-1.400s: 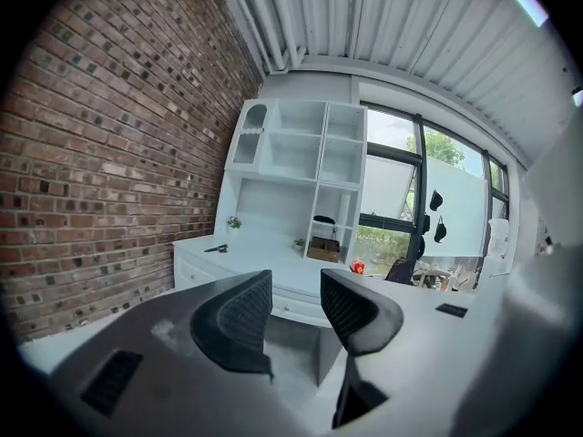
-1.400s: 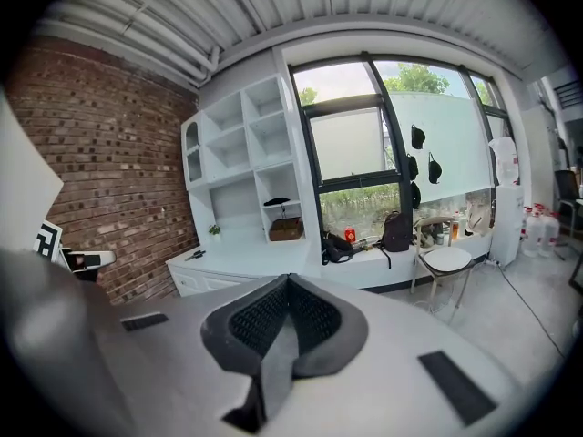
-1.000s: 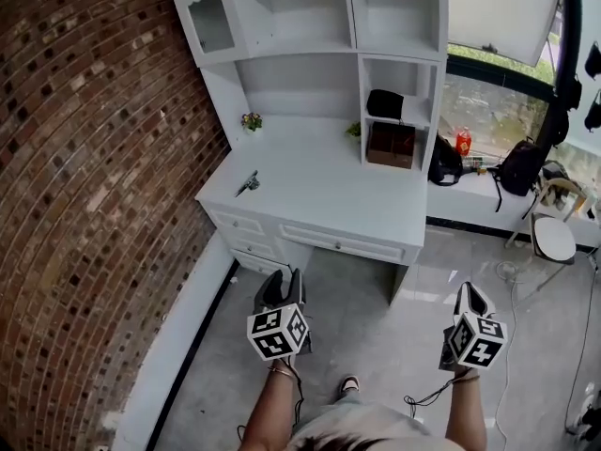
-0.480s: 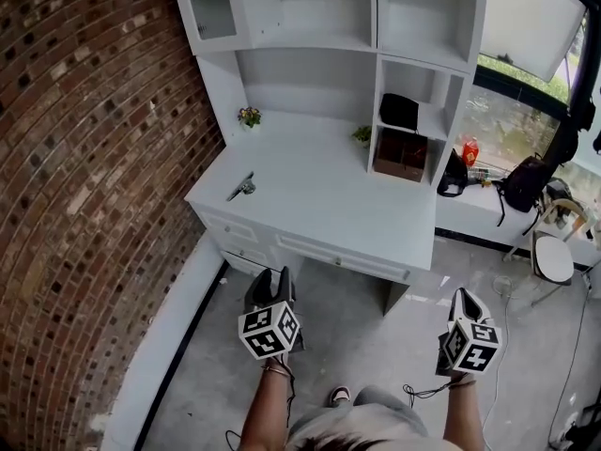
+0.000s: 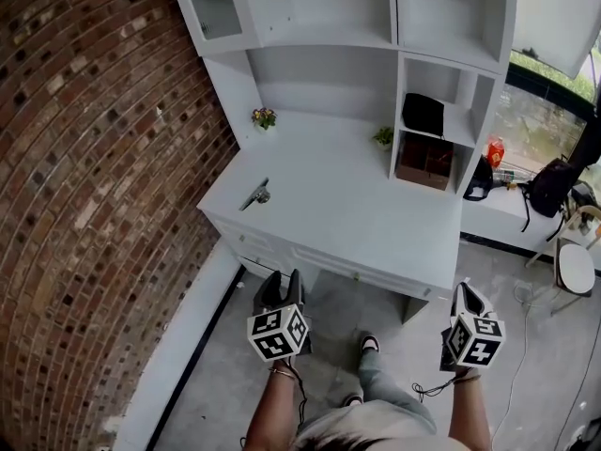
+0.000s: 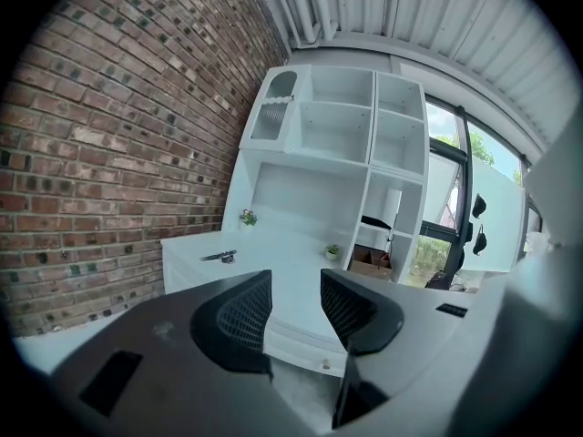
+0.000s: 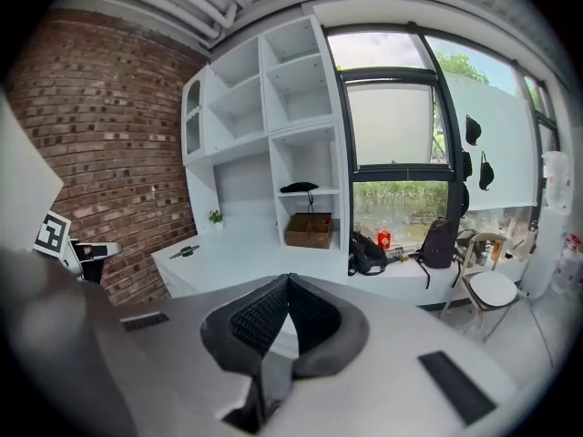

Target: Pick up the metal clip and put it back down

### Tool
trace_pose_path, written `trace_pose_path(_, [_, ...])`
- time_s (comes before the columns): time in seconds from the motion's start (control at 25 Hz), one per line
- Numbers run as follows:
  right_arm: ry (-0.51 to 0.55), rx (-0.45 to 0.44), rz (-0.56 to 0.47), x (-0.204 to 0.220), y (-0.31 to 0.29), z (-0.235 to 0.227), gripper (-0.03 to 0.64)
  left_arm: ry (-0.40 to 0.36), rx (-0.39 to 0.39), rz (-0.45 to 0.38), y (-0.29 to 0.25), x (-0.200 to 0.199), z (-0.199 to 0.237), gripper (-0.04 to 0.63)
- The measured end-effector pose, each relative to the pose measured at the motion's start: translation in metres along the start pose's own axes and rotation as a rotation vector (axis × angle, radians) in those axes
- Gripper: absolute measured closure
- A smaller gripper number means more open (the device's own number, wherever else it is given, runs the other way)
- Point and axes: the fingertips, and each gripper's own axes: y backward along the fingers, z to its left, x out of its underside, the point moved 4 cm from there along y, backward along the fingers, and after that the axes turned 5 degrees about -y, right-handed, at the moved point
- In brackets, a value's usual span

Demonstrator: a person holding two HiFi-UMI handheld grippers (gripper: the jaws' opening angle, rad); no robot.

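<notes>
- The metal clip (image 5: 255,195) lies flat on the bench (image 5: 347,205), at the left front part, close to the edge on the brick wall (image 5: 94,158) side. Nothing touches it.
- Left hand-held gripper (image 5: 280,287): jaws apart, nothing between them. It is low over the floor (image 5: 211,374) in front of the bench, well apart from the clip.
- Right hand-held gripper (image 5: 470,299): jaws pressed together, holding nothing. It is also low and farther from the clip than the left one.
- Handling, our guess: the clip is metal, so stiff, light and likely slick on the pads. It won't deform, but it could pivot or slide if pinched off-centre.
- It is thin and sits low on the flat top, so we expect the jaws must come right down to the surface.
- Where to grip: we'd pinch across the narrow width near the middle of the long body. The thicker end is too small here to read, so we can't say if it is a better hold.
- The left one looks better placed, being already open and on the clip's side.
- Containers: a brown box (image 5: 424,161) sits in the lower right cubby of the shelf unit (image 5: 394,26); we can't tell its contents.
- A black pouch (image 5: 423,114) sits in the cubby above it.
- The other cubbies look bare. Two small potted plants (image 5: 264,118) stand at the back of the bench.
- The drawers (image 5: 272,244) under the bench are shut.
</notes>
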Motion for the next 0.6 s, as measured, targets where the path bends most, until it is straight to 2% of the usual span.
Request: trace_pose_path(0.6, [0.101, -0.145, 0.038, -0.091, -0.179, 0.024, 0.615, 0.06, -0.083, -0.007, -0.14, -0.035, 0.01, 0.433])
